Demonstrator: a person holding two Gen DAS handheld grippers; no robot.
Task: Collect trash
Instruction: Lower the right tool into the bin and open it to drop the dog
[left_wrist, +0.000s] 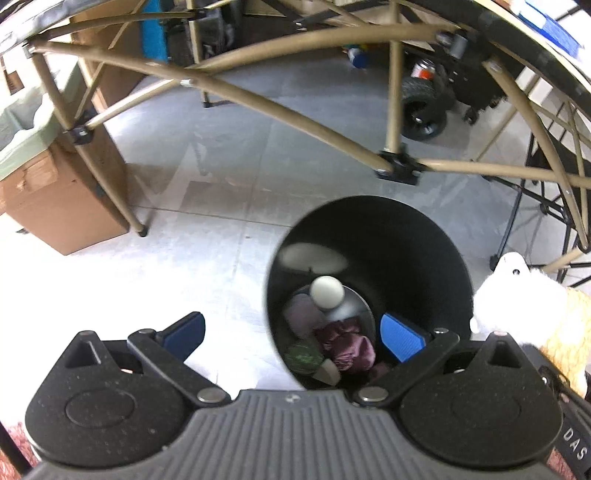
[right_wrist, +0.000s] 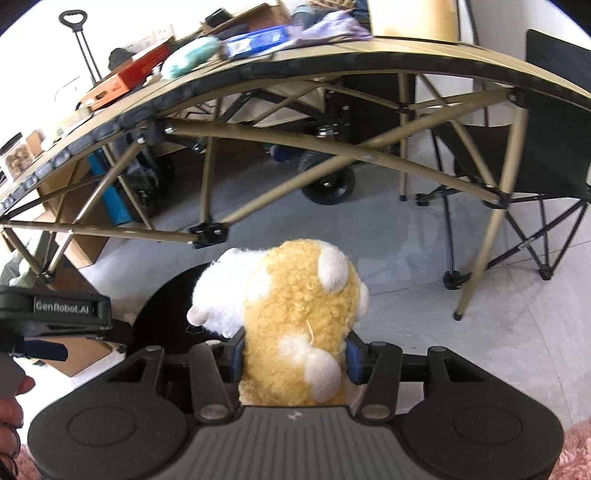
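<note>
Left wrist view: left gripper (left_wrist: 291, 338) hangs over the black bin (left_wrist: 436, 258), jaws spread wide, nothing between the blue pads (left_wrist: 400, 338). Bin already holds several items: a crumpled maroon piece (left_wrist: 347, 347), a green patterned one (left_wrist: 304, 356), a pale round object (left_wrist: 327, 291). So part of the collecting looks done. The plush toy (left_wrist: 532, 302) shows at the right edge, just beside the bin rim, not yet inside. Partial letters "DAS" on a strap bottom right, rest cut off

Right wrist view: right gripper (right_wrist: 295, 360) is clamped on the tan-and-white plush toy (right_wrist: 295, 314), pads squeezing both its sides, toy upright. Bin (right_wrist: 166, 317) sits left of and below the toy. Left gripper body at the left edge reads "GenRobot.AI" (right_wrist: 62, 308). Folding table (right_wrist: 332, 55) behind carries clutter, labels too blurred to read

Likely left: carry the toy over the bin opening and let go; whether more trash remains can't be told
</note>
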